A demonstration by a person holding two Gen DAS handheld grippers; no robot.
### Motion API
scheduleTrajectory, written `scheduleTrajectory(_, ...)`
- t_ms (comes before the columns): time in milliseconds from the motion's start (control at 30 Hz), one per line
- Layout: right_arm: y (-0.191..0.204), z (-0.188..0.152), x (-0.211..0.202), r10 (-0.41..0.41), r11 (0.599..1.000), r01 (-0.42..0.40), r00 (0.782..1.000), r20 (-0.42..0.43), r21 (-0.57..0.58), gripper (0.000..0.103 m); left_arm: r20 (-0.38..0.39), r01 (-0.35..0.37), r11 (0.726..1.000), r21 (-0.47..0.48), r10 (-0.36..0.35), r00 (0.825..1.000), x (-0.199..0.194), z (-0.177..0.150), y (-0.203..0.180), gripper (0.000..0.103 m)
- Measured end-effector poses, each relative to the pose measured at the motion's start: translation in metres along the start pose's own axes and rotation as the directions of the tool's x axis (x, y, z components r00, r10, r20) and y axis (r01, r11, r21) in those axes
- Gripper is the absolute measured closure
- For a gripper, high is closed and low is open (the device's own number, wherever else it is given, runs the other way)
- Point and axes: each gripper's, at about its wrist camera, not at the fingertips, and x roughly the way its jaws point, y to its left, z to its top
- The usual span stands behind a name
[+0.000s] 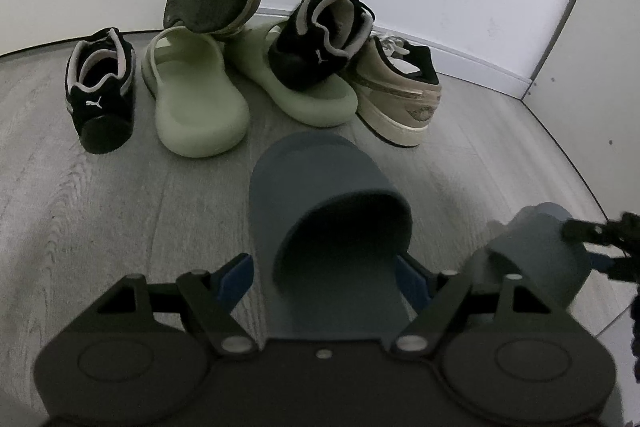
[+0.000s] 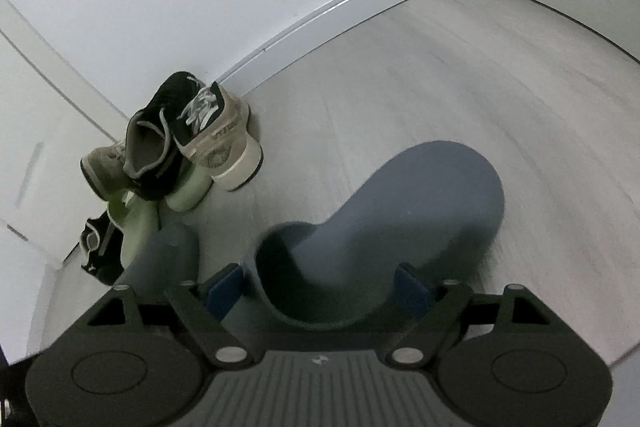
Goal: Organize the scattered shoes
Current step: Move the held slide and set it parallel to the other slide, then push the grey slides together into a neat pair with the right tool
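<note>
A: Looking from my left side first, I see the left gripper (image 1: pixel 324 275) with its jaws set around the heel of a blue slide (image 1: pixel 320 195). Its long way points straight ahead, toe toward the shoe pile (image 1: pixel 256 67) by the wall.

B: And the right?

A: The right gripper (image 2: pixel 320 285) has its jaws on each side of the other blue slide (image 2: pixel 400 219), whose sole faces up and toe leans away to the right. Both slides sit close together on the floor (image 1: pixel 100 207).
</note>
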Motion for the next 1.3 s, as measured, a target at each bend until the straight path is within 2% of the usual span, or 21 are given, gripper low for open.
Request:
scheduleTrajectory(67,0.003,0.001,0.007,-0.008,1.000,0.008,1.000,0.004,-0.014,0.018,-0.001,0.003,1.000,0.000,-0.003,1.000,0.000,0.000,0.000,0.024)
scheduleTrajectory(167,0.019,0.006,0.031,-0.011,0.995,0.010,1.000,-0.009,-0.104,0.018,-0.004,0.004,1.000,0.000,-0.004,1.000,0.000,-0.001,0.000,0.024)
scheduleTrajectory(333,0.044,0.011,0.058,0.020,0.971,-0.030,0.999,-0.044,-0.236,0.016,-0.007,0.005,1.000,0.001,-0.005,1.000,0.001,0.000,0.000,0.024)
scheduleTrajectory(433,0.064,0.014,0.077,0.121,0.939,-0.160,0.982,-0.142,-0.306,0.016,-0.007,0.005,1.000,-0.002,-0.005,1.000,0.001,0.000,0.001,0.024)
scheduleTrajectory(467,0.066,0.014,0.080,0.130,0.935,-0.172,0.980,-0.151,-0.310,0.016,-0.007,0.005,1.000,-0.002,-0.005,1.000,0.002,0.001,0.001,0.024)
scheduleTrajectory(500,0.080,0.012,0.091,0.177,0.906,-0.243,0.961,-0.211,-0.346,0.016,-0.006,0.004,1.000,-0.002,-0.004,1.000,0.002,0.001,0.001,0.024)
scheduleTrajectory(533,0.088,0.009,0.095,0.194,0.888,-0.275,0.951,-0.242,-0.368,0.016,-0.006,0.002,1.000,-0.003,-0.002,1.000,0.002,0.001,0.002,0.024)
scheduleTrajectory(600,0.101,0.003,0.099,0.208,0.864,-0.306,0.940,-0.271,-0.399,0.016,-0.005,-0.003,1.000,-0.008,0.003,1.000,0.002,0.001,0.003,0.024)
scheduleTrajectory(667,0.109,-0.003,0.100,0.218,0.856,-0.319,0.936,-0.277,-0.406,0.016,-0.003,-0.007,1.000,-0.013,0.007,1.000,0.001,0.002,0.004,0.024)
scheduleTrajectory(733,0.109,-0.005,0.092,0.210,0.873,-0.286,0.951,-0.225,-0.394,0.016,-0.001,-0.010,1.000,-0.019,0.010,1.000,0.001,0.002,0.006,0.024)
scheduleTrajectory(833,0.101,-0.006,0.069,0.109,0.911,-0.125,0.992,-0.064,-0.392,0.016,-0.003,-0.008,1.000,-0.030,0.008,1.000,0.002,0.002,0.008,0.024)
scheduleTrajectory(900,0.097,-0.009,0.055,0.034,0.910,-0.026,0.999,0.012,-0.414,0.016,-0.004,-0.008,0.999,-0.034,0.008,1.000,0.003,0.001,0.008,0.024)
scheduleTrajectory(967,0.093,-0.014,0.048,-0.018,0.889,0.030,0.999,0.030,-0.456,0.014,0.000,-0.010,1.000,-0.026,0.010,1.000,0.002,0.001,0.006,0.024)
scheduleTrajectory(1033,0.089,-0.018,0.046,-0.028,0.884,0.028,1.000,0.007,-0.466,0.013,0.005,-0.009,1.000,-0.012,0.009,1.000,0.001,0.000,0.003,0.024)
scheduleTrajectory(1100,0.077,-0.022,0.047,-0.013,0.922,-0.010,0.998,-0.056,-0.386,0.012,0.006,-0.009,1.000,-0.004,0.009,1.000,-0.001,-0.001,0.002,0.024)
scheduleTrajectory(1167,0.070,-0.024,0.050,-0.003,0.944,-0.025,0.997,-0.083,-0.330,0.010,0.008,-0.011,1.000,-0.006,0.011,1.000,-0.002,-0.001,0.003,0.024)
scheduleTrajectory(1233,0.065,-0.030,0.050,0.002,0.957,-0.025,0.997,-0.080,-0.289,0.008,0.009,-0.014,1.000,-0.015,0.014,1.000,-0.003,0.000,0.005,0.024)
scheduleTrajectory(1300,0.068,-0.033,0.051,0.007,0.944,-0.024,0.998,-0.055,-0.329,0.009,0.011,-0.016,1.000,-0.023,0.017,1.000,-0.004,0.001,0.007,0.024)
